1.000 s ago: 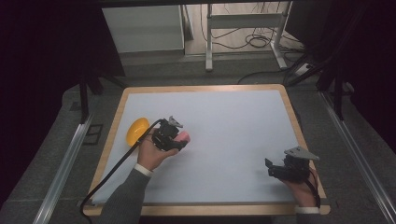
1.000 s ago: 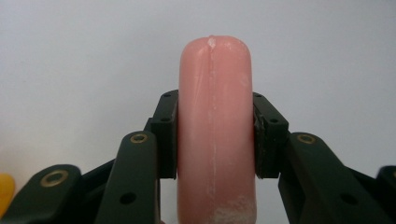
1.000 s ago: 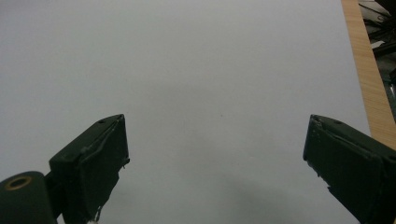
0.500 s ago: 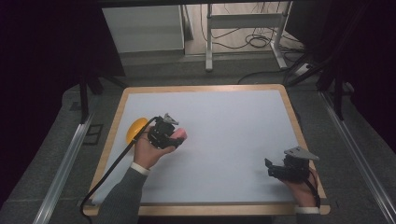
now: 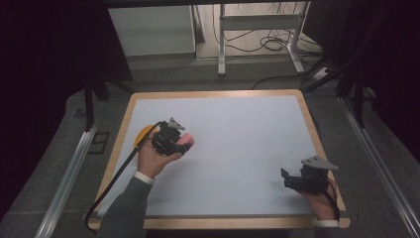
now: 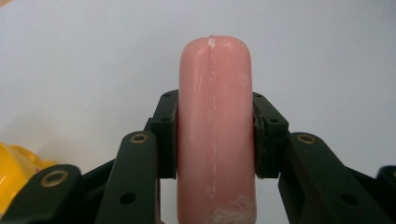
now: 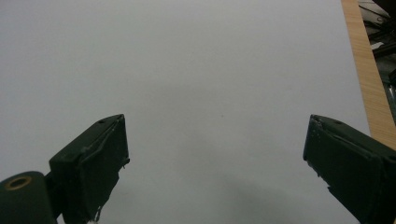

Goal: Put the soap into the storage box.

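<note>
White mat [image 5: 237, 148]: left gripper [image 5: 184, 145] clamping pink sausage [image 6: 215, 130] shifted nearer; right gripper [image 5: 286, 179] unmoved, jaws wide.

My left gripper [image 5: 184, 144], left of centre in the high view, is a black block with a small grey three-cornered plate on top, and a black cable trails from it toward the lower left edge. In the left gripper view its two jaws are matte black, angular links with brass-ringed pivot holes and small dark screws. My right gripper [image 5: 285, 178], at lower right, is black as well, with a grey plate and a cable looping by my wrist. Its jaws end in flat, scuffed black pads. I wear grey sleeves with white cuffs.
</note>
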The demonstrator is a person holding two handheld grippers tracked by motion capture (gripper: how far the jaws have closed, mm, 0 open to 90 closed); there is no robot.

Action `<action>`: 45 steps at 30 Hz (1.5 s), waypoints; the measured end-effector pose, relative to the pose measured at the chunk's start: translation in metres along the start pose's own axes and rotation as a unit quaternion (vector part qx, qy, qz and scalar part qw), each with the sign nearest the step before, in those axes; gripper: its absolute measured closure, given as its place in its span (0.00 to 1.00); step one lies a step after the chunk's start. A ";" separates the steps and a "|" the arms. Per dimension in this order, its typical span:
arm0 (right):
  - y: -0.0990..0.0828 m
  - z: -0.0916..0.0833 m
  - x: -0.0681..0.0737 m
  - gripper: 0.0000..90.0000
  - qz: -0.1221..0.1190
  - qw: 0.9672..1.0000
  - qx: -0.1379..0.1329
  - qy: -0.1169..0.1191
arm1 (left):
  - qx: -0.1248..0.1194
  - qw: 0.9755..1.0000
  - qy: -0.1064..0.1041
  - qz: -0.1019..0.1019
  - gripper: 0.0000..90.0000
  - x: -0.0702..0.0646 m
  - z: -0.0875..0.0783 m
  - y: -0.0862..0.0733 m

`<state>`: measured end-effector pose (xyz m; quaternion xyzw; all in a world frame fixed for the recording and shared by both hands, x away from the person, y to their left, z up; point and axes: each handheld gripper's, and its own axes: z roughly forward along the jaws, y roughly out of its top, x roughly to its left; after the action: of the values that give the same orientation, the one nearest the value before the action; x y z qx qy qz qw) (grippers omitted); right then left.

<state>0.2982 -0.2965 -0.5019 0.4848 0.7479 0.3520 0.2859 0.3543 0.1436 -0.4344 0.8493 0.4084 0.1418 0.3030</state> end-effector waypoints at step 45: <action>-0.001 0.001 0.000 0.07 -0.001 1.000 0.000 -0.005 | -0.005 0.998 0.048 -0.039 0.67 0.049 -0.027 -0.010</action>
<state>0.2985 -0.2964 -0.5032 0.4856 0.7470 0.3495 0.2901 0.3656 0.1971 -0.4195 0.8236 0.4545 0.1723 0.2923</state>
